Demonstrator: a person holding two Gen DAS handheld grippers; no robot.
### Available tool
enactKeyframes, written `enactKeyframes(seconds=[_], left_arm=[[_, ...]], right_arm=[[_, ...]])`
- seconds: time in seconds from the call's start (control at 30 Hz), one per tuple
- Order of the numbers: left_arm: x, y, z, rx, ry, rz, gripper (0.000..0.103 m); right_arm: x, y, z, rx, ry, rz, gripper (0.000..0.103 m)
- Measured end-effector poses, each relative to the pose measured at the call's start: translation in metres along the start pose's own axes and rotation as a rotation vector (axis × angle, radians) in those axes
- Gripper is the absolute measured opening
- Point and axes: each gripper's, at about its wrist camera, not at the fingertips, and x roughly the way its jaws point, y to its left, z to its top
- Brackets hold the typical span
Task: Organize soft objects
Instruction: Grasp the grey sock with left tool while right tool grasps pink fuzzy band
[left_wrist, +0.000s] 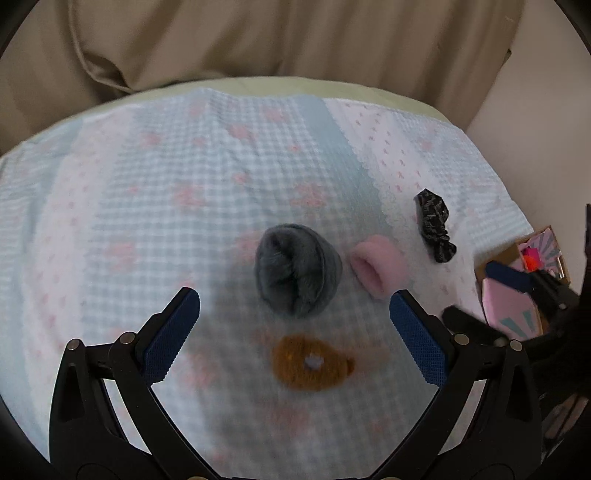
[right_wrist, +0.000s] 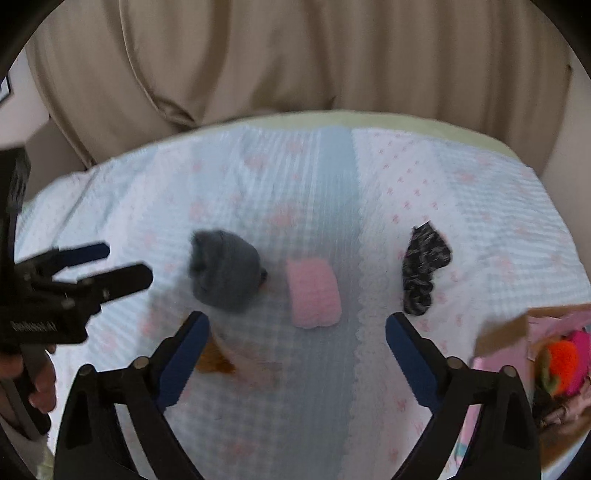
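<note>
Soft hair ties lie on a blue and pink checked cloth (left_wrist: 147, 206). A grey fluffy scrunchie (left_wrist: 297, 269) sits ahead of my open, empty left gripper (left_wrist: 295, 306), with a brown fuzzy one (left_wrist: 312, 363) between its fingers and a pink fluffy one (left_wrist: 376, 264) to the right. A black patterned scrunchie (left_wrist: 434, 230) lies farther right. My right gripper (right_wrist: 297, 326) is open and empty, just short of the pink one (right_wrist: 314, 293). The grey one (right_wrist: 225, 271), the black one (right_wrist: 423, 271) and part of the brown one (right_wrist: 214, 360) show in the right wrist view.
A cardboard box (right_wrist: 517, 325) with pink lining stands at the right edge of the bed and holds orange and pink soft items (right_wrist: 561, 362). It also shows in the left wrist view (left_wrist: 517, 295). A beige curtain (left_wrist: 295, 37) hangs behind the bed.
</note>
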Motion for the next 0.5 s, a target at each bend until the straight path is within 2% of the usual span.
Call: enactKeyframes(seconds=[0.17,0.23,0.37,0.43,0.47,0.5], left_arm=[[0.059,-0.001,0.003,0.039,0.028,-0.027,0.1],[0.079,-0.001,0.003,0.048,0.037,-0.032,0.1],[0.109,-0.001,0.004,0.06,0.052,-0.015,0.099],[0.121,-0.001,0.003,0.061,0.063,-0.01,0.088],[0.123,-0.001,0.003,0.06,0.066,-0.011,0.076],[0.127,0.0,0.002,0.058,0.08,-0.018,0.07]], right_arm=[[0.053,-0.009,-0.007,-0.002,0.021,-0.007,0.091],[0.071,-0.012,-0.009,-0.007,0.031,-0.004,0.081],[0.099,-0.016,-0.013,-0.017,0.047,-0.003,0.075],[0.108,-0.016,-0.013,-0.018,0.048,0.01,0.069],[0.113,-0.015,-0.013,-0.021,0.05,0.018,0.067],[0.116,-0.014,-0.013,-0.025,0.053,0.022,0.061]])
